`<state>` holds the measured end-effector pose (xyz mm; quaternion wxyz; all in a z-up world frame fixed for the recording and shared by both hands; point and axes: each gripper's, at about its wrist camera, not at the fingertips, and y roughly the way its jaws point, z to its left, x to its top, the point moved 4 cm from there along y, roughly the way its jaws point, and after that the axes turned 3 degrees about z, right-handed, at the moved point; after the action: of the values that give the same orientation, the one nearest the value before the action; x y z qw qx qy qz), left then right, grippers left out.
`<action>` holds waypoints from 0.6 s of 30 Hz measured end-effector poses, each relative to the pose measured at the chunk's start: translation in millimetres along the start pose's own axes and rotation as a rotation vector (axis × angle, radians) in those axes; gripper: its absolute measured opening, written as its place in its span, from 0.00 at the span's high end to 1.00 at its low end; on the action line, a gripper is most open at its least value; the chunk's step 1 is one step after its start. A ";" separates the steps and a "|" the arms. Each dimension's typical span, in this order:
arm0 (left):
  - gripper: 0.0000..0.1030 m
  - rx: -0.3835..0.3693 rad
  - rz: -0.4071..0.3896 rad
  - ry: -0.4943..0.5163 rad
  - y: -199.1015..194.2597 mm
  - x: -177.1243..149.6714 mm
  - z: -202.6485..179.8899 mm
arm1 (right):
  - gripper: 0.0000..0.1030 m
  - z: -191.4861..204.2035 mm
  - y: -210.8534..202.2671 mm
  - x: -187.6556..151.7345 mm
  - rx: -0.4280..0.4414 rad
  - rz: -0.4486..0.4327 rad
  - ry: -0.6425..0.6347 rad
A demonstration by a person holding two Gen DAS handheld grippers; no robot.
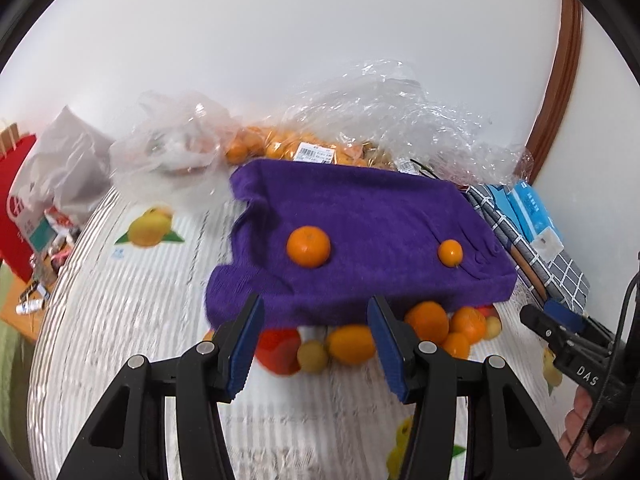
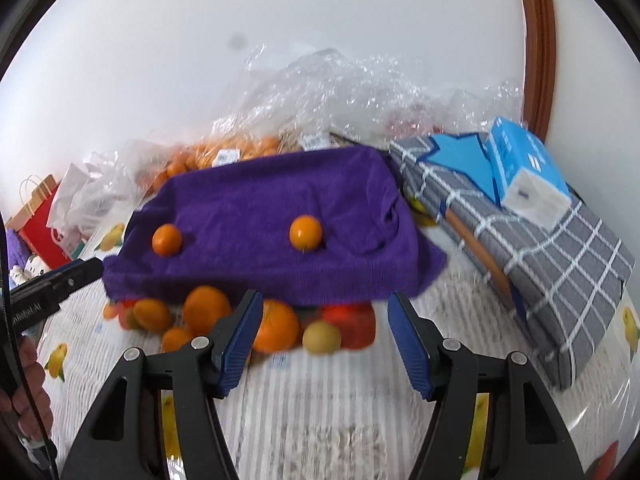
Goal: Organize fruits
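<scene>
On the purple towel [image 1: 360,220] sit two oranges [image 1: 308,246], well apart; loose fruit [image 2: 276,324] is heaped on the table at its near edge, and both the left gripper [image 1: 316,344] and right gripper [image 2: 324,340] hang spread and empty before that heap. Risk, as I judge it: round fruit rolling off the sagging towel, or a nudged pile scattering. Legible writing: "DAS" on the right gripper's body; bag labels [image 1: 314,154] too blurred.

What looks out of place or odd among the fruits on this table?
The purple towel looks draped over something raised, with only two oranges resting on top, far apart. The other fruits lie in a loose heap on the table at its front edge, partly under the overhanging cloth. Nothing looks damaged.
</scene>
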<state>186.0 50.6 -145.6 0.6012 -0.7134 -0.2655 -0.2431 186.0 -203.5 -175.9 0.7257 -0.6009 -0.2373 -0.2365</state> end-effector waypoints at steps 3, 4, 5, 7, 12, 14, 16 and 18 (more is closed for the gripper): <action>0.48 -0.011 0.021 -0.018 -3.0 -13.5 5.5 | 0.40 3.9 -0.9 -13.7 -0.012 -0.002 -0.027; 0.48 -0.017 0.032 -0.021 -3.2 -19.4 7.1 | 0.44 5.0 0.4 -17.8 -0.014 0.002 -0.037; 0.48 -0.018 0.039 -0.023 -3.0 -24.7 8.6 | 0.50 5.5 2.6 -22.7 -0.018 0.012 -0.048; 0.48 -0.020 0.055 -0.029 -1.8 -34.7 11.9 | 0.59 5.7 7.0 -28.3 -0.017 0.031 -0.059; 0.48 -0.022 0.092 -0.038 7.1 -44.2 15.1 | 0.67 4.5 20.0 -33.0 0.006 0.056 -0.075; 0.48 -0.021 0.093 -0.035 9.8 -45.1 15.2 | 0.68 4.0 26.1 -31.6 0.016 0.063 -0.077; 0.48 -0.027 0.095 -0.035 13.0 -44.5 13.8 | 0.68 4.2 31.2 -29.8 0.021 0.069 -0.079; 0.48 -0.045 0.095 -0.032 16.1 -43.4 10.8 | 0.68 3.6 37.4 -27.5 0.023 0.080 -0.084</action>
<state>164.9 55.3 -187.9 0.5917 -0.7422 -0.2352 -0.2088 187.9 -192.1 -221.0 0.7310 -0.6109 -0.2458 -0.1790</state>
